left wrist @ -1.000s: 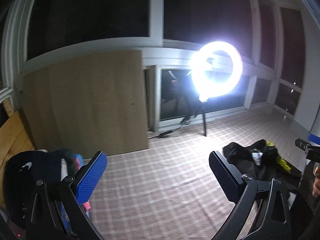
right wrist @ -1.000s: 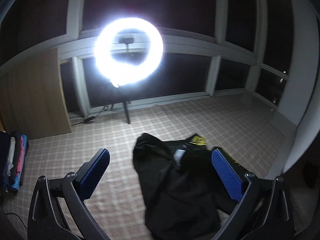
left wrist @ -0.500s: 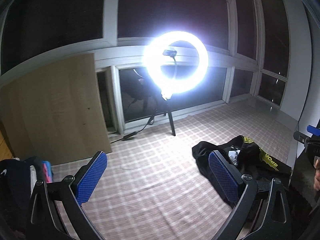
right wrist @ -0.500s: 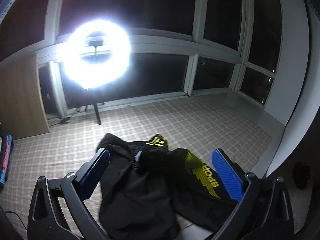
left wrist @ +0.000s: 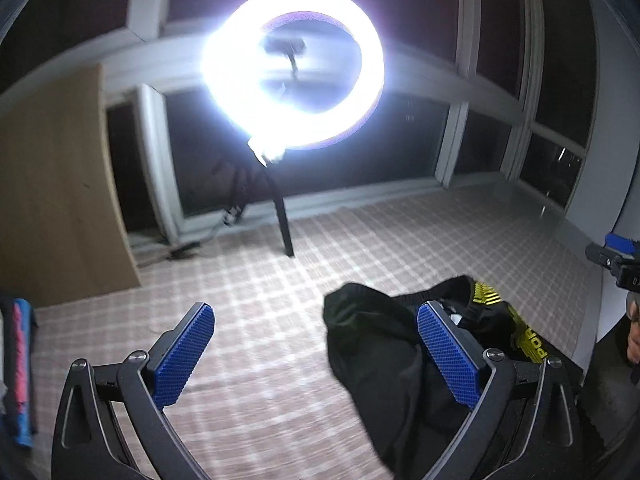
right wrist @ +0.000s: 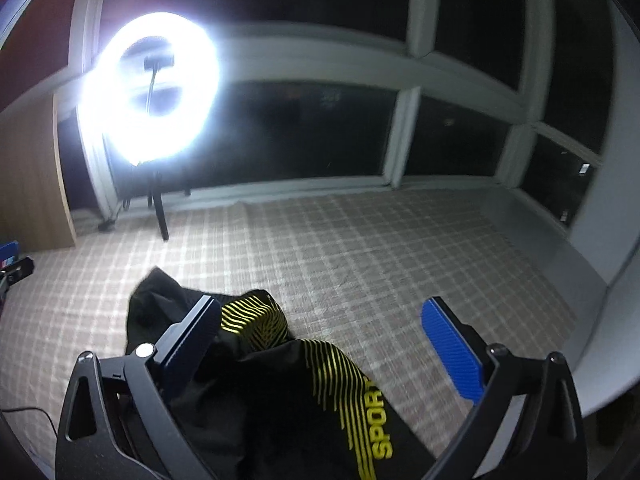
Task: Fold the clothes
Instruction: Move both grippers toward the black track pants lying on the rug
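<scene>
A crumpled black garment [left wrist: 372, 344] with yellow stripes and lettering lies on the checked mat [left wrist: 280, 300]. In the left wrist view it sits at the lower right, partly behind my right finger. My left gripper [left wrist: 316, 354] is open and holds nothing, hovering above the mat just left of the cloth. In the right wrist view the same black garment [right wrist: 280, 380] fills the lower middle, its yellow stripes between the fingers. My right gripper [right wrist: 324, 350] is open above it, not touching it as far as I can see.
A bright ring light [left wrist: 294, 68] on a stand rises at the mat's far edge before dark windows. A wooden board [left wrist: 52, 208] leans at the left. Folded clothes [left wrist: 18, 368] are stacked at the far left. A low grey ledge [right wrist: 560, 240] borders the mat on the right.
Both views have swung to the right. The black garment now sits closer and lower in both views. The stack of clothes slid to the left edge. Both grippers stayed open.
</scene>
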Demonstrator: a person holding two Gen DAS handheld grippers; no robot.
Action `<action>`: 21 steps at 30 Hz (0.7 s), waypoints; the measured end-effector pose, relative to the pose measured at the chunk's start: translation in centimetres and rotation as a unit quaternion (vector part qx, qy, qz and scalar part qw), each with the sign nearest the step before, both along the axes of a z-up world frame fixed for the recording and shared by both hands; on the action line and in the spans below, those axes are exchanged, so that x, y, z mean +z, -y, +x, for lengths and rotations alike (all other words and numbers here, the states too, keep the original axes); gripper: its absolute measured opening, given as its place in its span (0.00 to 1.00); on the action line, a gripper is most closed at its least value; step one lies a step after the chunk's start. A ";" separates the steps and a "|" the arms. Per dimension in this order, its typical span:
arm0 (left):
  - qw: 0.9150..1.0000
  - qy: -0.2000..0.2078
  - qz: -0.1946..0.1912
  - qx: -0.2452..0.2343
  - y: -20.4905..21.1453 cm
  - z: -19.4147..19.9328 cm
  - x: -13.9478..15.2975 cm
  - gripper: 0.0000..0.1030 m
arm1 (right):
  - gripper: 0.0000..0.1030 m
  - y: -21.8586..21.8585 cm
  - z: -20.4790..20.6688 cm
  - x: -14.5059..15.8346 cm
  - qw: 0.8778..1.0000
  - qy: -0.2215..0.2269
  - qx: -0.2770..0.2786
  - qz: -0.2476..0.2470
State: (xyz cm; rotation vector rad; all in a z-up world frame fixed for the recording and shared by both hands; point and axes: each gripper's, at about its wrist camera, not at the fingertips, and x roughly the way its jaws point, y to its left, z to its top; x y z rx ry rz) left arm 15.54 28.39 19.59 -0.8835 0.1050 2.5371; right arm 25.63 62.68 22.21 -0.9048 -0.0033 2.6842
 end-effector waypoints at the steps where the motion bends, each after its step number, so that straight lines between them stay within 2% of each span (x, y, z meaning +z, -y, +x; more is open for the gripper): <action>1: 1.000 0.011 -0.009 0.001 -1.1 -0.5 -0.9 0.99 | 0.93 -0.7 -0.9 -0.7 1.000 0.008 0.009 -0.006; 5: 0.999 0.035 -0.024 0.000 -3.4 -2.0 -3.1 0.99 | 0.92 -3.4 -4.7 -4.0 0.996 0.040 0.054 -0.051; 10: 0.997 0.062 -0.038 -0.005 -5.8 -3.9 -5.5 0.99 | 0.92 -3.7 -8.7 -8.3 0.984 0.082 0.118 -0.107; 13: 0.995 0.087 -0.046 -0.025 -7.5 -5.8 -7.3 0.99 | 0.92 -3.5 -10.6 -10.3 0.979 0.106 0.135 -0.109; 16: 0.992 0.103 -0.058 -0.040 -9.4 -7.4 -9.0 0.99 | 0.92 -3.8 -11.6 -11.1 0.974 0.124 0.153 -0.108; 18: 0.991 0.104 -0.079 -0.038 -10.7 -8.6 -10.4 0.99 | 0.92 -4.3 -12.0 -11.0 0.973 0.128 0.166 -0.099; 21: 0.986 0.117 -0.109 -0.046 -12.5 -10.3 -12.7 0.99 | 0.92 -5.2 -12.6 -11.2 0.968 0.134 0.183 -0.110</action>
